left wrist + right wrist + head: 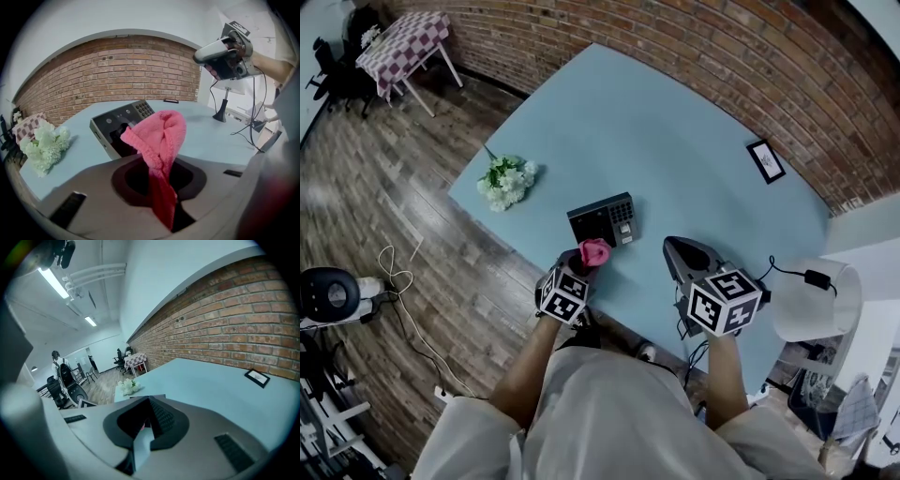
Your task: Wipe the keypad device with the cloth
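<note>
The dark keypad device (605, 220) lies near the front edge of the light blue table (675, 141). Its keys are on the right end and a screen on the left (117, 124). My left gripper (586, 260) is shut on a bunched pink cloth (594, 251), held just short of the device's near side. The cloth (161, 136) stands up out of the jaws and covers part of the device. My right gripper (684, 258) hovers to the device's right with its jaws together and empty, raised above the table (211, 54).
A bunch of white flowers (508, 180) lies at the table's left corner. A small framed picture (766, 160) sits near the brick wall. A white lamp (814, 300) and a cabled adapter (817, 278) are at the right. The table's front edge runs under my grippers.
</note>
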`<action>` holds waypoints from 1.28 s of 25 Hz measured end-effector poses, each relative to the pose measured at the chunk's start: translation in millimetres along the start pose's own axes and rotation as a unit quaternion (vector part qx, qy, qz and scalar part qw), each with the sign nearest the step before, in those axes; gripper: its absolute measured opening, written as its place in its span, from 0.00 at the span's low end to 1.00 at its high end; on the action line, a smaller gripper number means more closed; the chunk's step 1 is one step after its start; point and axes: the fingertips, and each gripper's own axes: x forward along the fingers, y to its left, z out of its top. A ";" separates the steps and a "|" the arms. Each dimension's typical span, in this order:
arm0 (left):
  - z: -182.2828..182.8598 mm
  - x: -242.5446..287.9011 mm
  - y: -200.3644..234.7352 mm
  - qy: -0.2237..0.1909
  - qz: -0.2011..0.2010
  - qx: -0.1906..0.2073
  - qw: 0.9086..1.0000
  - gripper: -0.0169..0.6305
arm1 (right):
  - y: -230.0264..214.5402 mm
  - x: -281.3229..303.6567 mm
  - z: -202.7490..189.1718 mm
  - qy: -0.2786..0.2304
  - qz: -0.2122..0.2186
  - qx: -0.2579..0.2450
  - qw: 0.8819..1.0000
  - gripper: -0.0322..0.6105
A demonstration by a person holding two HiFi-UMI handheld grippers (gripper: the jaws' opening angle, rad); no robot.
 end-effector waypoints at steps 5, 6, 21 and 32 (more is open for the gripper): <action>0.5 -1.3 -0.3 -0.006 -0.004 -0.014 1.000 0.18 | -4.7 -0.8 1.2 -0.001 -0.009 0.004 1.000 0.06; 3.8 -3.4 0.5 -0.013 -0.007 -0.020 1.000 0.18 | -5.4 -1.1 0.7 0.000 -0.010 0.005 1.000 0.06; 107.9 -20.4 57.2 -0.089 0.029 -0.017 0.995 0.19 | -15.9 -15.8 13.8 -0.045 -0.031 0.000 0.998 0.06; 105.5 -2.2 52.2 -0.041 0.031 0.053 0.997 0.19 | -21.1 -25.6 10.9 -0.038 -0.041 -0.030 0.998 0.06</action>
